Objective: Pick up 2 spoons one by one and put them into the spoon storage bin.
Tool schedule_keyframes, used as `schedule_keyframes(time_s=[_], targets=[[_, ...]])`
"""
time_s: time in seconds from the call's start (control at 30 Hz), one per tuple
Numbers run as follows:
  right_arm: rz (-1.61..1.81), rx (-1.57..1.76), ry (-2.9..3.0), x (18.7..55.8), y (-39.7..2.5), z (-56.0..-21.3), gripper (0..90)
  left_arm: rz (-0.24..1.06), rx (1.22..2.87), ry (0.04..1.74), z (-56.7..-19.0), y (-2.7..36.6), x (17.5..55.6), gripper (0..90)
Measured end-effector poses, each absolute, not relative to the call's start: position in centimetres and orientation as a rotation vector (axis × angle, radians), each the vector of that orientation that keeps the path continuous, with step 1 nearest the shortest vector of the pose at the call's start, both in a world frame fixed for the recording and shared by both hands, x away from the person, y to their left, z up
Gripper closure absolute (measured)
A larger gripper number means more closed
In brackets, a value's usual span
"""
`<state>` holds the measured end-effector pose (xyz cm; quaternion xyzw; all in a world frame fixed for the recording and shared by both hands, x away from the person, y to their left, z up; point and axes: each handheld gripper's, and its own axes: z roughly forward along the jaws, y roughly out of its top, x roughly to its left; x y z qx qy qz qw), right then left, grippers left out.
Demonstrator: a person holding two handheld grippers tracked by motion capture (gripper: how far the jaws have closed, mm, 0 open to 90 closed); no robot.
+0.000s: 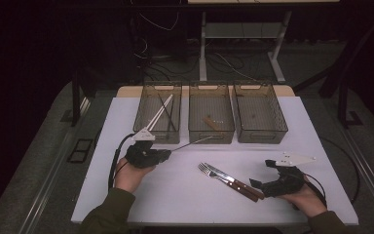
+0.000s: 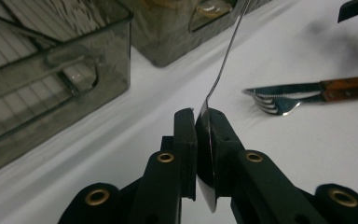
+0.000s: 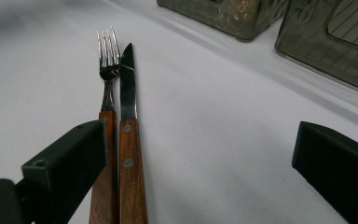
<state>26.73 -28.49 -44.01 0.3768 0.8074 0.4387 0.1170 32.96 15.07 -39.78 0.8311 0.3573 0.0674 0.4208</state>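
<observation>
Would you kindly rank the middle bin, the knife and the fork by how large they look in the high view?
1. Middle bin, clearly largest.
2 and 3. Knife and fork: they lie side by side on the white table and look about equally long, so I would not rank them.

A white table (image 1: 175,195) filled the lower middle of the high view, its far edge showing a strip of bare wood. Along that far edge stood three smoky see-through bins side by side: the left bin (image 1: 148,95), the middle bin (image 1: 195,112) and the right bin (image 1: 277,119). Right of centre, nearer the bottom, a wooden-handled fork (image 1: 209,172) and knife (image 1: 224,174) lay touching, angled toward the upper left.
</observation>
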Motion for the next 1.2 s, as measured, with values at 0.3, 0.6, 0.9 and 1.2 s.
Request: schedule_keyframes(time_s=[0.3,0.6,0.9,1.2], targets=[[1.300,1.107,2.349,26.7,-28.6,-43.9,3.4,0.170,2.079,0.884,-38.6,13.1,35.0,83.5],[1.296,1.108,2.346,26.7,-28.6,-43.9,3.4,0.191,2.063,0.895,-37.3,11.1,37.1,83.5],[1.306,1.113,2.335,26.7,-28.9,-43.7,3.4,0.222,2.026,0.949,-36.6,9.7,39.6,83.5],[1.310,1.114,2.331,26.6,-29.0,-43.6,3.4,0.256,1.980,1.028,-36.6,8.2,42.0,83.5]])
